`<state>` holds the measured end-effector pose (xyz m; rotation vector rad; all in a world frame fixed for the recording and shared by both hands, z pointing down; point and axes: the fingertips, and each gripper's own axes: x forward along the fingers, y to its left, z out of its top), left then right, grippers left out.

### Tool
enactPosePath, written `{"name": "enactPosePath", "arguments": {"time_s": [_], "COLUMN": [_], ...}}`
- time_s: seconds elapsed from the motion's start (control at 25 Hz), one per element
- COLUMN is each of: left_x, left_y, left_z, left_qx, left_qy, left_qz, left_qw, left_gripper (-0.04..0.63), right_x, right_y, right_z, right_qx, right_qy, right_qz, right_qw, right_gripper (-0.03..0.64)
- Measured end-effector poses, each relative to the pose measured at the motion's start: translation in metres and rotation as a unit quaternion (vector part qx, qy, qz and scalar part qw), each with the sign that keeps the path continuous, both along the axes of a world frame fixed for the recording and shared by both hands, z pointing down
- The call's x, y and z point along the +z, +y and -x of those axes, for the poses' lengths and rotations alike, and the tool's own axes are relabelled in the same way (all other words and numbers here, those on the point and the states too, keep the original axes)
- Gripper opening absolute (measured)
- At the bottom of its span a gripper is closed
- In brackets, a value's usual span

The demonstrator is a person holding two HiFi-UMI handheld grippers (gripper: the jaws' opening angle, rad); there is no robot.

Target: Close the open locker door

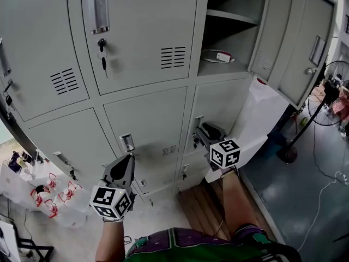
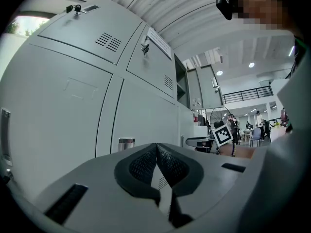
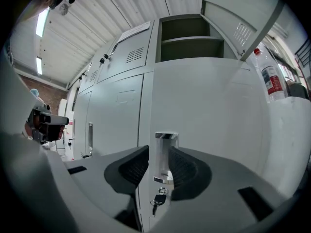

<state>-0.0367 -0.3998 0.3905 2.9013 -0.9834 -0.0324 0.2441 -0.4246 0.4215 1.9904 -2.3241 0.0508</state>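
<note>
The grey locker bank (image 1: pixel 147 113) fills the head view. At the top right one door (image 1: pixel 297 42) stands swung open, baring a shelved compartment (image 1: pixel 232 21) with a small white item (image 1: pixel 218 56) inside. My right gripper (image 1: pixel 200 132) is shut on the metal handle (image 3: pixel 165 152) of the middle-row right door (image 3: pixel 209 125); keys (image 3: pixel 158 200) hang just below that handle. My left gripper (image 1: pixel 126 165) is shut and empty, held in front of the neighbouring door, just below its handle (image 1: pixel 127 142). In the left gripper view its fingertips (image 2: pixel 156 149) meet.
A white panel (image 1: pixel 262 119) with a red-capped bottle (image 3: pixel 268 74) on top stands right of the lockers. A standing fan (image 1: pixel 327 91) and floor cables (image 1: pixel 322 190) lie further right. A wooden pallet (image 1: pixel 204 206) is underfoot; red-and-white items (image 1: pixel 49 198) sit at the lower left.
</note>
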Motion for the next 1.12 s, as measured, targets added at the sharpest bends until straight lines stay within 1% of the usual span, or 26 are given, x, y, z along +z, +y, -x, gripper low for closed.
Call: {"name": "enactPosePath", "arguments": {"time_s": [0.16, 0.36, 0.52, 0.64, 0.72, 0.84, 0.92, 1.0, 1.12], "left_x": [0.001, 0.001, -0.001, -0.004, -0.007, -0.009, -0.012, -0.015, -0.018], "left_y": [0.001, 0.004, 0.010, 0.020, 0.028, 0.044, 0.056, 0.069, 0.087], "left_z": [-0.009, -0.033, -0.055, -0.072, -0.084, -0.100, -0.111, -0.119, -0.128], "left_qx": [0.027, 0.075, 0.117, 0.146, 0.164, 0.186, 0.201, 0.212, 0.222], "left_qy": [0.002, 0.002, 0.004, 0.005, 0.006, 0.006, 0.007, 0.008, 0.011], "left_qz": [0.001, 0.001, -0.002, -0.006, -0.009, -0.011, -0.012, -0.015, -0.016], "left_qw": [0.9996, 0.9972, 0.9932, 0.9892, 0.9865, 0.9824, 0.9794, 0.9771, 0.9749], "left_gripper": [0.021, 0.021, 0.021, 0.021, 0.021, 0.021, 0.021, 0.021, 0.021], "right_x": [0.007, 0.011, 0.005, -0.001, -0.008, -0.023, -0.039, -0.057, -0.079], "right_y": [0.022, 0.061, 0.103, 0.142, 0.168, 0.202, 0.221, 0.236, 0.251], "right_z": [-0.006, -0.016, -0.022, -0.027, -0.031, -0.035, -0.038, -0.042, -0.049], "right_qx": [0.027, 0.071, 0.113, 0.151, 0.174, 0.195, 0.206, 0.213, 0.218], "right_qy": [-0.003, -0.001, 0.002, -0.003, -0.008, -0.016, -0.014, -0.010, -0.006], "right_qz": [0.006, 0.013, 0.011, 0.011, 0.002, -0.017, -0.037, -0.059, -0.087], "right_qw": [1.000, 0.997, 0.994, 0.988, 0.985, 0.981, 0.978, 0.975, 0.972], "right_gripper": [0.120, 0.120, 0.120, 0.120, 0.120, 0.126, 0.159, 0.228, 0.311]}}
